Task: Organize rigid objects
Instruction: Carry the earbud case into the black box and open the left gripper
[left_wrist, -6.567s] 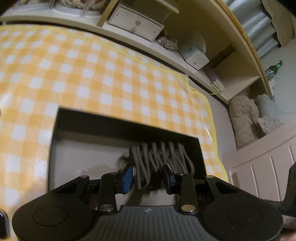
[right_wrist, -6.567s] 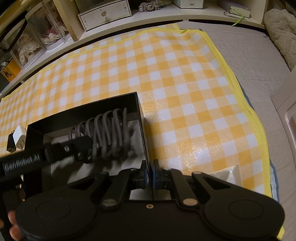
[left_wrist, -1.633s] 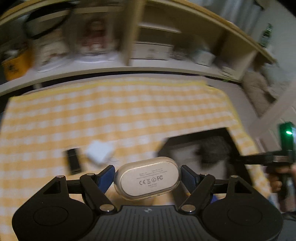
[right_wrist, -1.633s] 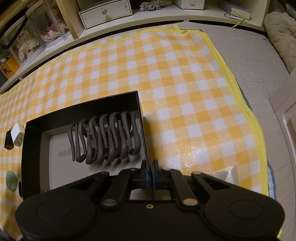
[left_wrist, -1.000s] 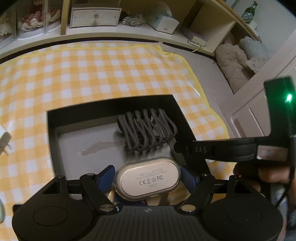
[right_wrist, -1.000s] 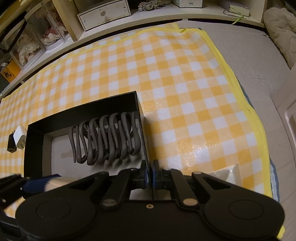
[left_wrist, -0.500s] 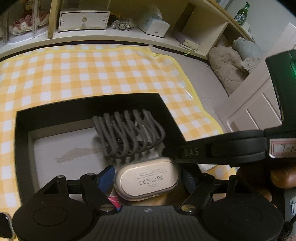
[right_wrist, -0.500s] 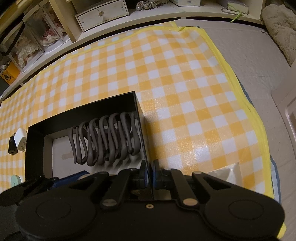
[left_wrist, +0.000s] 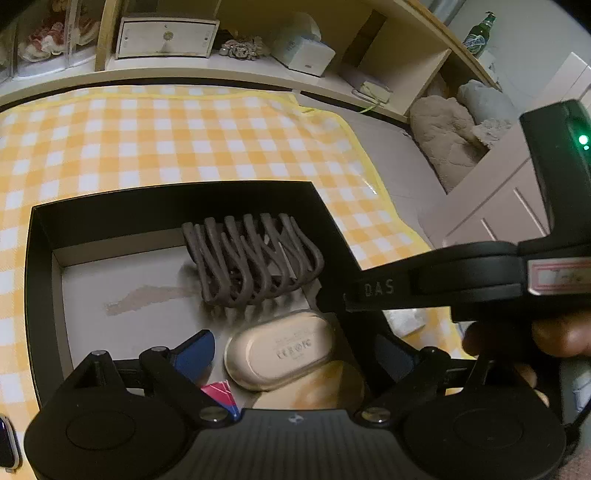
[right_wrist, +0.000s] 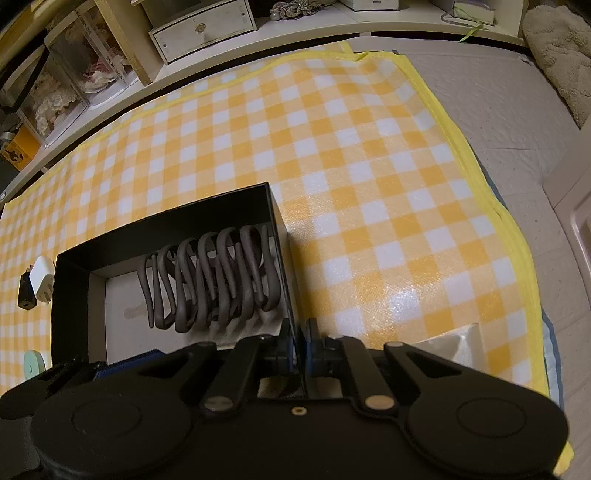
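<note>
Lying in the black box (left_wrist: 177, 206), white case (left_wrist: 280, 350) printed CE FC, left gripper (left_wrist: 295, 354) spread, right gripper (right_wrist: 301, 345) pinching box wall, lettered DAS.

Your left gripper (left_wrist: 295, 350) points forward and down, its two blue-padded fingers (left_wrist: 195, 350) spread wide apart, with nothing pressed between the pads. The left pad shows clearly; the right one is partly hidden behind your other tool.

Your right gripper (right_wrist: 300, 345) sits close alongside, its jaws drawn together until only a thin dark edge stands between the blue pads, which pinch it from both sides. In the left wrist view, the right tool's black body crosses in front from the right side, a green light glowing on its upright part. Your right hand (left_wrist: 532, 341) wraps the handle beneath it, fingers curled.
</note>
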